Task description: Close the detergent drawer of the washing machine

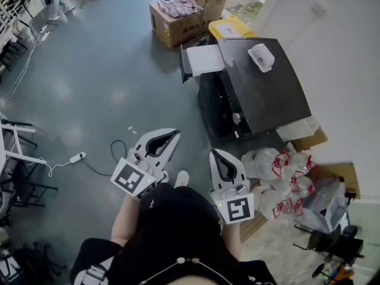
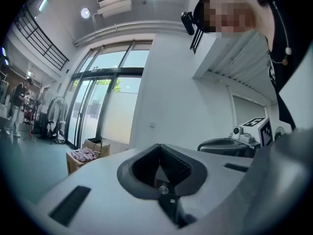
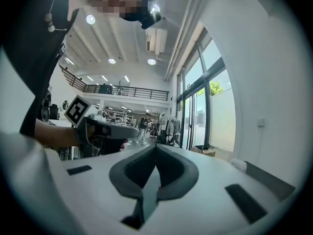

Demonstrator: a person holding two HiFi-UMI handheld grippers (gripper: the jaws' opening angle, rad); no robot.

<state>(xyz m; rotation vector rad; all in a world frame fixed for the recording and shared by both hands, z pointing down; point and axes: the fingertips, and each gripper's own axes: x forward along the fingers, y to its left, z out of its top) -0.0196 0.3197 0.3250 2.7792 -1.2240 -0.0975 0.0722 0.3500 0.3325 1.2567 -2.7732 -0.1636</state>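
The washing machine (image 1: 261,91) stands at the right in the head view, dark-topped, with a small white item (image 1: 261,57) lying on it. Its white detergent drawer (image 1: 202,60) sticks out from the front at the machine's far corner. My left gripper (image 1: 173,135) is shut and empty, held in the air well short of the drawer. My right gripper (image 1: 215,154) is shut too, close to the machine's near front corner. In the left gripper view the jaws (image 2: 159,148) meet with nothing between them. The right gripper (image 3: 156,148) shows the same in its own view.
Cardboard boxes (image 1: 178,13) with cloth inside and a yellow container (image 1: 230,27) stand beyond the drawer. Several tied plastic bags (image 1: 288,177) lie beside the machine at the right. A power strip (image 1: 78,157) and cable lie on the grey floor at the left.
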